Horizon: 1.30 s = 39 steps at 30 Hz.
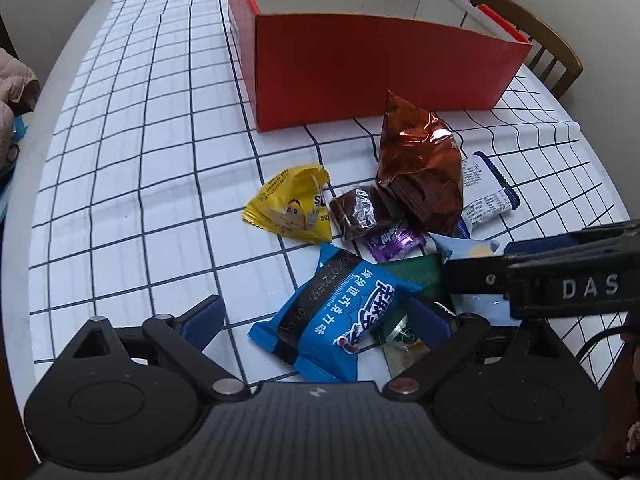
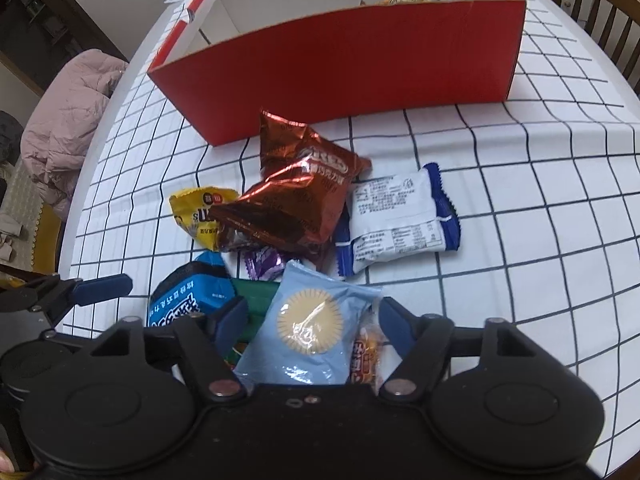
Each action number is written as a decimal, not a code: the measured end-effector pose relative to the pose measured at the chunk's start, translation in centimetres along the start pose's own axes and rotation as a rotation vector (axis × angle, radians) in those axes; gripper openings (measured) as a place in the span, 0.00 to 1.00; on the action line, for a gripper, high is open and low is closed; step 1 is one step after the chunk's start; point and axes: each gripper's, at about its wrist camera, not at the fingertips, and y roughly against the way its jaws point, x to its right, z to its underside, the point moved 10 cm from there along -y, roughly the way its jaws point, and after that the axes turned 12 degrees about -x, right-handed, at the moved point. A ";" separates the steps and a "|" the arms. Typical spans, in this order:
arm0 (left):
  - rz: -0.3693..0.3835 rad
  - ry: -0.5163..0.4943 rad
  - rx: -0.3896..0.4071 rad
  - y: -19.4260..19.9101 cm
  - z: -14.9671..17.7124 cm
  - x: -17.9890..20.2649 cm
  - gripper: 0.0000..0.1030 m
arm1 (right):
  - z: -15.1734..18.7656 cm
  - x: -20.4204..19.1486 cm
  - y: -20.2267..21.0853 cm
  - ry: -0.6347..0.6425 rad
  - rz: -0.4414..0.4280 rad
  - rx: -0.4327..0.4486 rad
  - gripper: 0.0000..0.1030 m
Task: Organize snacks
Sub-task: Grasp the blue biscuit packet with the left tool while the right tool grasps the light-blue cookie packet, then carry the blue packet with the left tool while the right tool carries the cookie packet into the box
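Observation:
A pile of snack packets lies on the checked tablecloth in front of a red cardboard box (image 1: 372,68), also seen in the right wrist view (image 2: 340,64). My left gripper (image 1: 316,316) is open, its fingers on either side of a blue packet (image 1: 340,316). My right gripper (image 2: 314,320) is open around a light blue packet (image 2: 308,328). The pile also holds a brown foil bag (image 2: 288,196), a yellow packet (image 1: 292,208), a white and blue packet (image 2: 396,220), a purple candy (image 1: 394,242) and a green packet (image 1: 420,276). The right gripper shows in the left wrist view (image 1: 560,276).
A wooden chair (image 1: 536,36) stands behind the box at the table's far right. A pink jacket (image 2: 68,128) lies on a seat to the left of the table. An orange wrapped snack (image 2: 366,356) lies beside the light blue packet. The box holds something yellowish (image 2: 400,0).

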 end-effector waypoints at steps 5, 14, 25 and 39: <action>0.016 0.006 -0.011 -0.4 -0.2 0.1 0.73 | -0.1 -0.2 -0.2 -0.003 0.005 -0.002 0.54; 0.064 0.060 -0.002 0.0 0.5 0.5 0.45 | 0.3 0.1 0.2 -0.009 -0.005 0.015 0.45; 0.056 0.213 0.036 1.0 1.8 -0.7 0.39 | 1.1 0.2 2.0 -0.006 -0.017 0.061 0.44; 0.027 0.283 0.129 7.9 2.5 -0.5 0.39 | 1.5 -0.7 7.6 0.083 -0.027 0.161 0.45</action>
